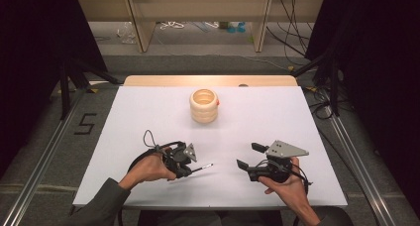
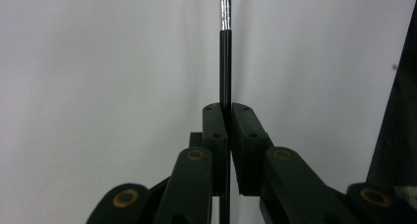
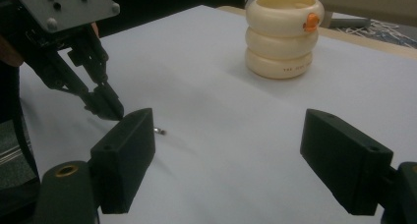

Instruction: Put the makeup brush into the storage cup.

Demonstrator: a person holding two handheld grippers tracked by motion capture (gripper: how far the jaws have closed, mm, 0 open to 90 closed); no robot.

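Jaws of the left gripper (image 1: 190,170) are clamped on a thin black rod (image 2: 225,67), silver tip low over the white table (image 1: 277,117); its lower end is hidden. Right gripper (image 1: 250,156) gapes wide, holding nothing.

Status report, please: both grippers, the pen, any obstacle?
Left hand-held gripper shut on thin black pen with silver tip. Right hand-held gripper open, empty. Cream ribbed plastic holder stands far off; nothing between.

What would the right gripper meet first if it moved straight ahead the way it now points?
Probably nothing soon: between the open right gripper jaws lies bare white table. The cream ringed holder stands farther off, slightly right of that line; depth is hard to judge.
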